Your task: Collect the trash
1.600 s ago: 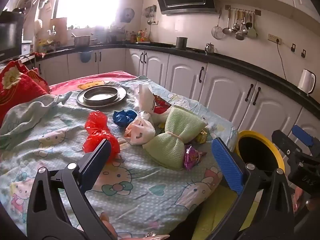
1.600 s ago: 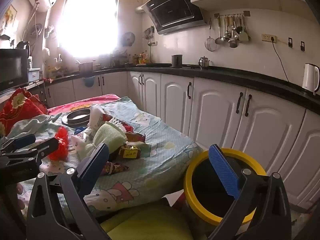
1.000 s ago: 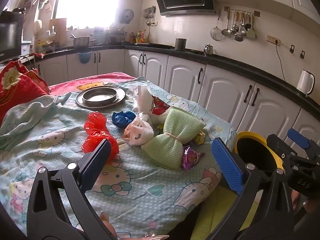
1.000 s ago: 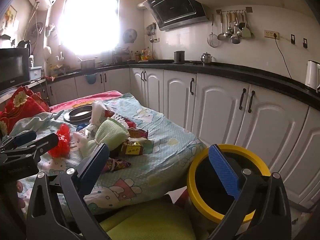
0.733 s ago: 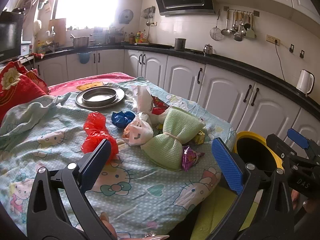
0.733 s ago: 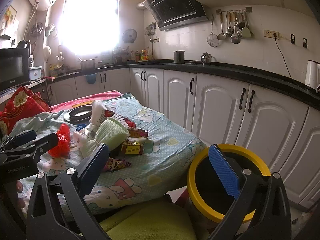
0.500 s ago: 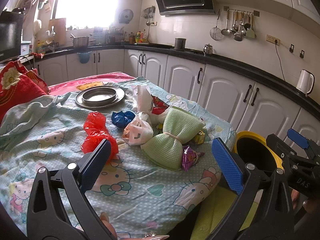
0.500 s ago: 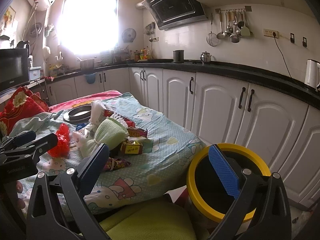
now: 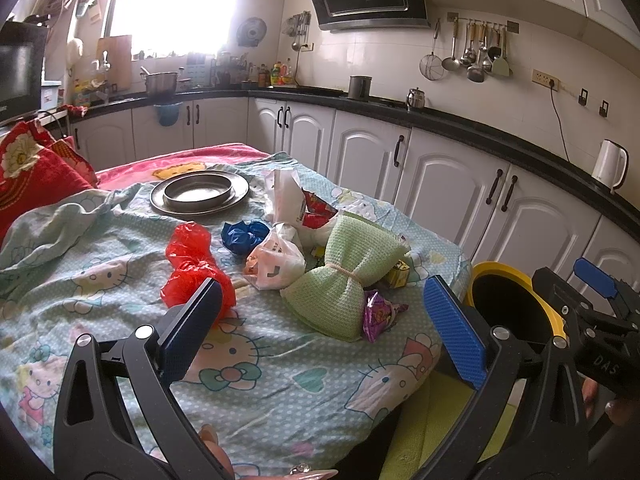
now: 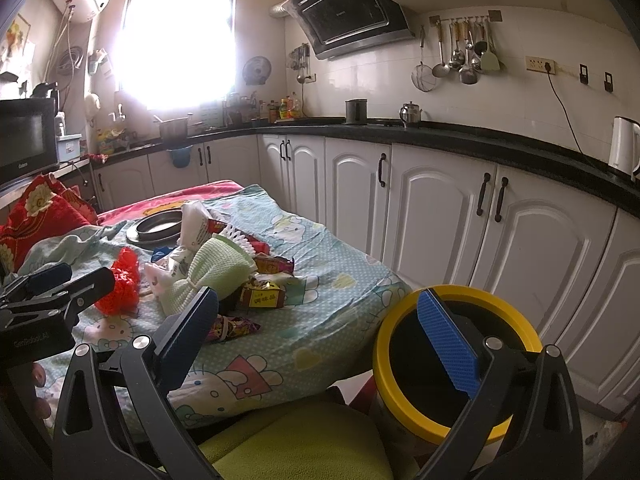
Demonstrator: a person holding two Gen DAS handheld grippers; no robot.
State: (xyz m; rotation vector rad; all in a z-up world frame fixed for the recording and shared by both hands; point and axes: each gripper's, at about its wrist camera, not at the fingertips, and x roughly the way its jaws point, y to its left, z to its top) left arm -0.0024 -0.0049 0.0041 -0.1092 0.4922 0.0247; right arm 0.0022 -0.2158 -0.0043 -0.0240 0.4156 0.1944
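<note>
My table wears a pale blue Hello Kitty cloth [image 9: 120,272], with a red blanket [image 9: 188,160] showing at its far end. A round metal tray [image 9: 199,193] with a shallow pan in it sits on the cloth near that end. A red flowered cushion [image 9: 28,176] leans at the left. White cabinets [image 10: 436,216] run under a black countertop [image 10: 500,148]. On it stand a white kettle [image 10: 624,148], a small metal teapot [image 10: 411,114] and a dark pot [image 10: 356,111]. Ladles and spatulas [image 10: 464,56] hang on a wall rail beside the black range hood [image 10: 348,12]. A microwave [image 10: 26,140] sits at the left, near the bright window [image 10: 176,40].
</note>
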